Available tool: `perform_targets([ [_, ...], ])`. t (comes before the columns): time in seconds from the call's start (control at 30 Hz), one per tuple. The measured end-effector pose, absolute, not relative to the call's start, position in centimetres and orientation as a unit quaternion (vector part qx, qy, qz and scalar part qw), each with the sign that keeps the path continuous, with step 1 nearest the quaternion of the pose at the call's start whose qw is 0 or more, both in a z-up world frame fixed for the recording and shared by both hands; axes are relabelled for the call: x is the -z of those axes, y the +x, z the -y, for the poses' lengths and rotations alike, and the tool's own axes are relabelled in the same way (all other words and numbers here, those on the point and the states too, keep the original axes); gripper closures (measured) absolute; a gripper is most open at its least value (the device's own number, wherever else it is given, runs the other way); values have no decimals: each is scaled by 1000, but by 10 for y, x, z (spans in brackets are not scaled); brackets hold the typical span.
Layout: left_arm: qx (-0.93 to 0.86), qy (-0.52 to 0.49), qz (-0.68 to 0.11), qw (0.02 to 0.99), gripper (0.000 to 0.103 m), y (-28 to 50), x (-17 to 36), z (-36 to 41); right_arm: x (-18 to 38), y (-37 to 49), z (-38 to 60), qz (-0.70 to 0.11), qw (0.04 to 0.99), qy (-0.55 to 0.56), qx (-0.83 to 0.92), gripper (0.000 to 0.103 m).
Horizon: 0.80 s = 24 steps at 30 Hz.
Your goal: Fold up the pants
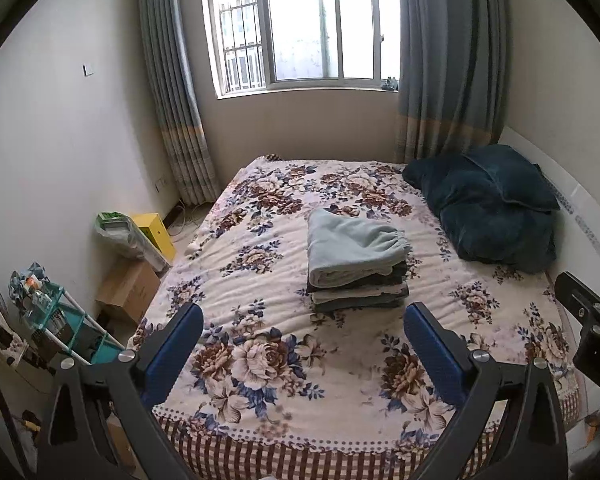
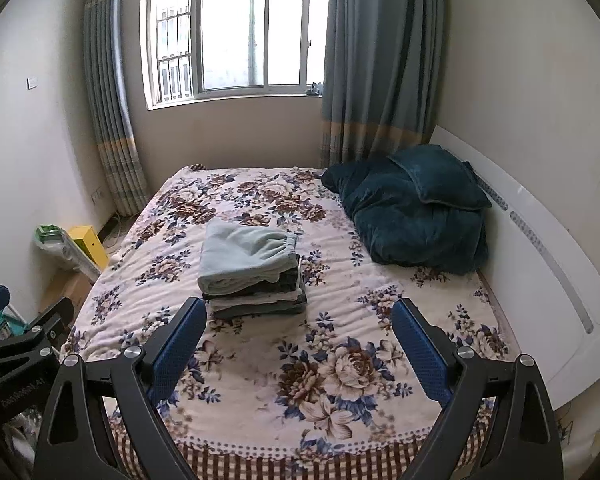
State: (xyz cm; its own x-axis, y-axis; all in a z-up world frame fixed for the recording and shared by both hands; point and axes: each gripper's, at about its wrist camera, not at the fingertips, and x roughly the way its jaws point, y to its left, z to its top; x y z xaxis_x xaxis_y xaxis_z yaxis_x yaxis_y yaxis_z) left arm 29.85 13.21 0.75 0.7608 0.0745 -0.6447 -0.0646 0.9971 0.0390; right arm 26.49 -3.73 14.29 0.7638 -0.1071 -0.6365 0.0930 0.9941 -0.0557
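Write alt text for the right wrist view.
A stack of folded pants, pale blue pair on top, sits mid-bed on a floral blanket. The right tongs hang open and empty near the bed's foot; a dark teal quilt lies by the headboard.

Left gripper [image 1: 303,322]: black triangular arms with cut-out windows, silver round screws beside the windows, blue textured fingers [image 1: 174,350]; right gripper [image 2: 299,316]: the same black frame, silver screws, blue dimpled fingers [image 2: 420,350]
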Motion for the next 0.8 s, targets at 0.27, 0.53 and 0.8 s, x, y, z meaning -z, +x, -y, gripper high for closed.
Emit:
perform_targets([
  [0.27, -36, 6, -339, 940, 0, 306, -6, -131, -130, 267, 39, -343, 938, -7, 52, 6],
  [0.53, -34, 4, -340, 940, 0, 307, -4, -129, -124, 268, 41, -345, 937, -6, 49, 6],
  [0.8, -36, -2, -341, 939, 0, 303, -2, -130, -120, 266, 41, -345, 937, -9, 51, 5],
])
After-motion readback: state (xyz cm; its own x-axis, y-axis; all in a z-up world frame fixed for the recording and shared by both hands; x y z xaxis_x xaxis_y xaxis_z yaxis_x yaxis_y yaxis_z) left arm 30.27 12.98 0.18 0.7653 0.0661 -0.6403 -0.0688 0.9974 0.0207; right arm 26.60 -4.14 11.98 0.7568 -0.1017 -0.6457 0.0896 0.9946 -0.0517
